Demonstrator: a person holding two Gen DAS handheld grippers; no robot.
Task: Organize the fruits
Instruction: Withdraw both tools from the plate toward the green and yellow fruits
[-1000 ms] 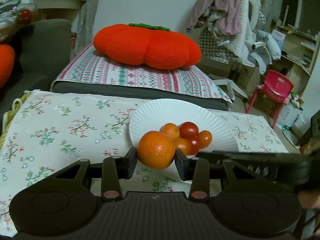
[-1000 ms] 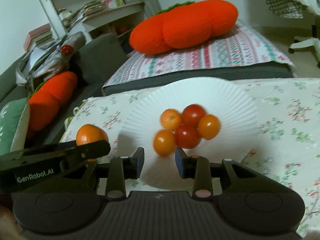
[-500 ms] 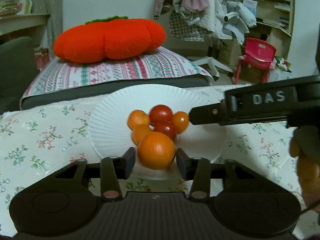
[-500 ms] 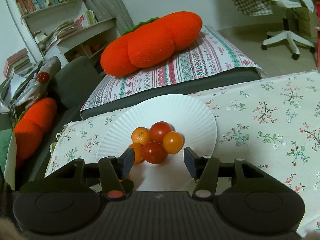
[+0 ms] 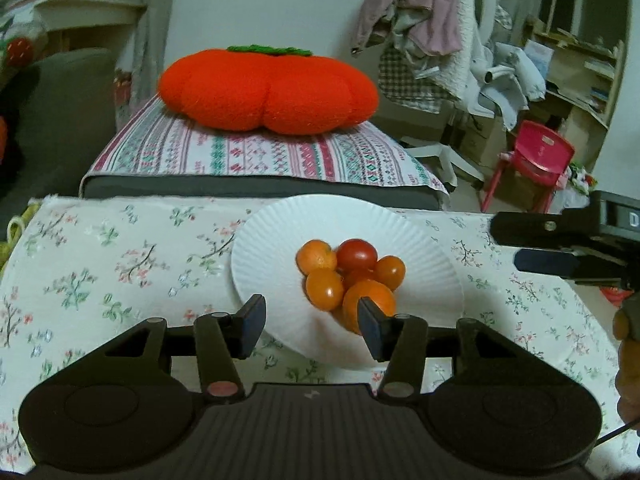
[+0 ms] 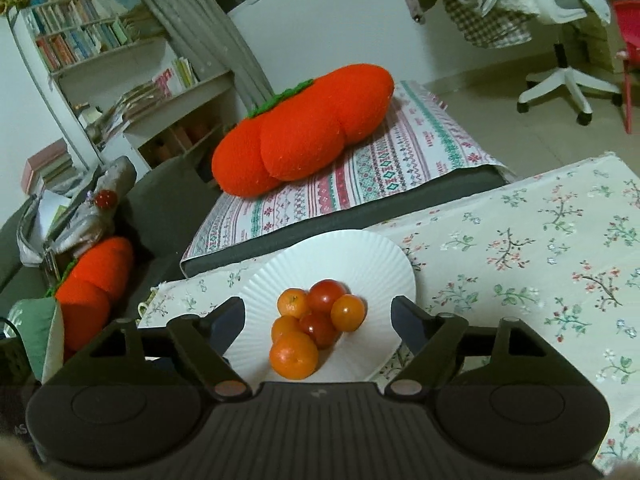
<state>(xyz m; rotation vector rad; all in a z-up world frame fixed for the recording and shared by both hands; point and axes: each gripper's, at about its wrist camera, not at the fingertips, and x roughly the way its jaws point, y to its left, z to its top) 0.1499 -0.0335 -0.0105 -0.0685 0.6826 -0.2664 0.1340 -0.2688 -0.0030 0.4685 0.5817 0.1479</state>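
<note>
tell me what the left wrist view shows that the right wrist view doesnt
Only the left wrist view shows the right tool from the side, and the red plastic chair.
Only the right wrist view shows the bookshelf, a second orange cushion on the grey sofa, and the whole tangerine, unblocked.
Both show the white paper plate of piled fruit, the floral tablecloth and the big orange plush cushion.

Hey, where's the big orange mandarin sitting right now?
The mandarin lies on the white paper plate, at the near edge of the small fruit pile, touching the cherry tomatoes behind it.
</note>
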